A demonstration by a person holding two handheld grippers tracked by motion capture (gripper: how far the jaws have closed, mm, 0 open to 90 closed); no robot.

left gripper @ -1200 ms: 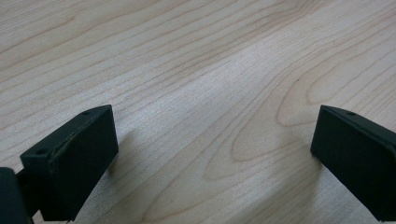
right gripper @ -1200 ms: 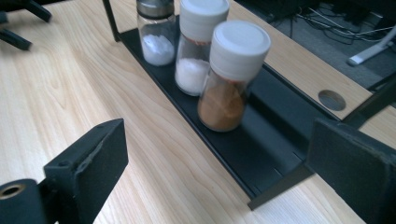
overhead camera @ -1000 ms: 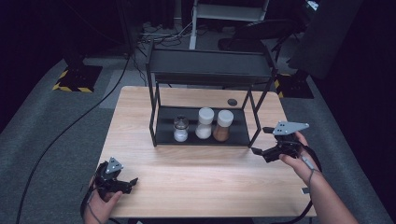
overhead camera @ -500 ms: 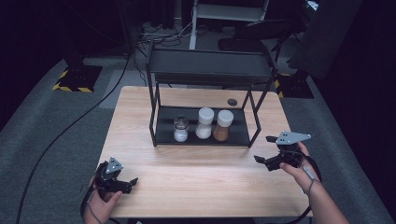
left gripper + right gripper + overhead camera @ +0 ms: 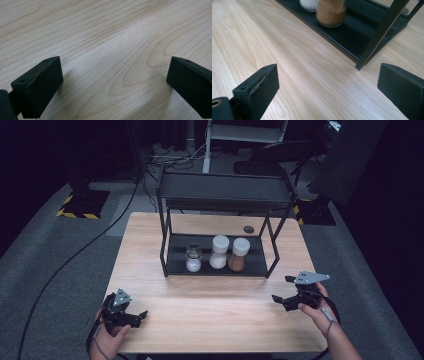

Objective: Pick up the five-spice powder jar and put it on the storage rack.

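A black two-tier metal rack stands at the middle back of the wooden table. On its lower shelf three jars stand in a row: a small glass jar with white contents, a white-lidded jar of white powder, and a white-lidded jar of brown powder. My left gripper rests at the table's front left, open over bare wood. My right gripper sits low at the front right, open and empty, facing the rack's front right leg.
A small dark round object lies on the table behind the rack. Cables run over the grey floor at left, and a yellow-and-black striped base stands far left. Dark equipment stands beyond the table.
My right gripper has come down and toward the front edge of the table, away from the rack's right side. The left gripper has stayed put.
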